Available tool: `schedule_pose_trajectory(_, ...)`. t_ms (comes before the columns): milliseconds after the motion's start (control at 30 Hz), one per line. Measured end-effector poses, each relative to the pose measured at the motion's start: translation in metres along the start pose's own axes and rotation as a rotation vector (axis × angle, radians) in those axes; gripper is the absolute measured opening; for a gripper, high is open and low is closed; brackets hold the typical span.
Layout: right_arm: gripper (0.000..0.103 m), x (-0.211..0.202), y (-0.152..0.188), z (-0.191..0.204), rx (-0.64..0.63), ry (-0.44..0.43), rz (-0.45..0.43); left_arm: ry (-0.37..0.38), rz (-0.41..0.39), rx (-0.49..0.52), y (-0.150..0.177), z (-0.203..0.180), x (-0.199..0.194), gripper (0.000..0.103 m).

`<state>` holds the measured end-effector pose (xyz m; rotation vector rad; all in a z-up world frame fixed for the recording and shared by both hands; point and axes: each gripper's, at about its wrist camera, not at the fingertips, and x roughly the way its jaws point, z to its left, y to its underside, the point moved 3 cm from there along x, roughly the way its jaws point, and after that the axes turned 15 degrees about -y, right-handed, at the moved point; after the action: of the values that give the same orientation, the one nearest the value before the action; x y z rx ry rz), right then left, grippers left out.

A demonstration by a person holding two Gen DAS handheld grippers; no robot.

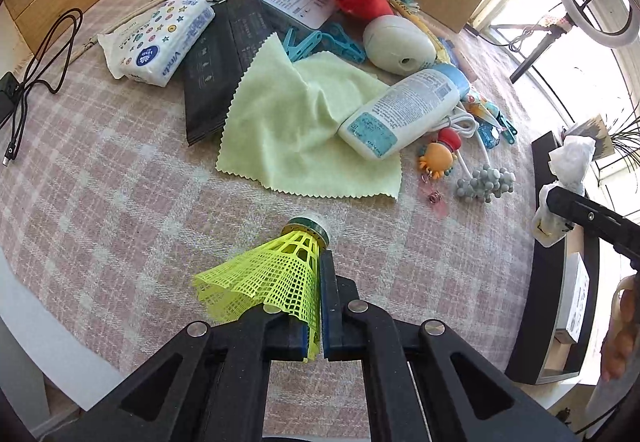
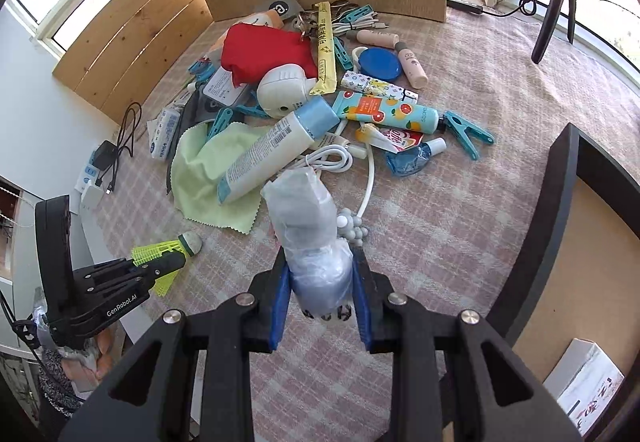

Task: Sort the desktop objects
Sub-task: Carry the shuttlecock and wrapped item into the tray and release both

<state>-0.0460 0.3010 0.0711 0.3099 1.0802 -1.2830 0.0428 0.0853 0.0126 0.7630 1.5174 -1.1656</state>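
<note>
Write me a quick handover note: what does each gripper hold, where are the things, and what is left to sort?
Left gripper: shut on the yellow shuttlecock, low over the checked cloth.
Right gripper: shut on a plastic-wrapped packet, above the cloth.
Done: these two picked out.
Left: the pile, including green cloth, white tube, red pouch and clips. The dark tray sits at the right.

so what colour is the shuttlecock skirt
Neon yellow mesh on the shuttlecock, clearest in the left wrist view.

Both grippers are black plastic frames with silver round-head screws. Blue pads (image 2: 282, 306) line the fingers. White "GenRobot.AI" lettering marks the left gripper (image 2: 168, 266).
</note>
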Motion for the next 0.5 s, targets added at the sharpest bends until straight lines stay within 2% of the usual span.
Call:
schedule_pose_trajectory(133, 0.027, -0.026, 0.007, -0.023, 0.038, 0.025, -0.049, 0.005, -0.029, 0.010, -0.002, -0.010, -0.011, 0.003)
schedule_pose_trajectory(267, 0.027, -0.060, 0.015, -0.052, 0.087, 0.059, -0.097, 0.040, -0.058, 0.029, -0.010, -0.030, -0.028, 0.003)
schedule_pose_trajectory(500, 0.027, -0.123, 0.043, -0.113, 0.201, 0.139, -0.182, 0.121, -0.112, 0.175, -0.017, -0.111, -0.060, 0.003)
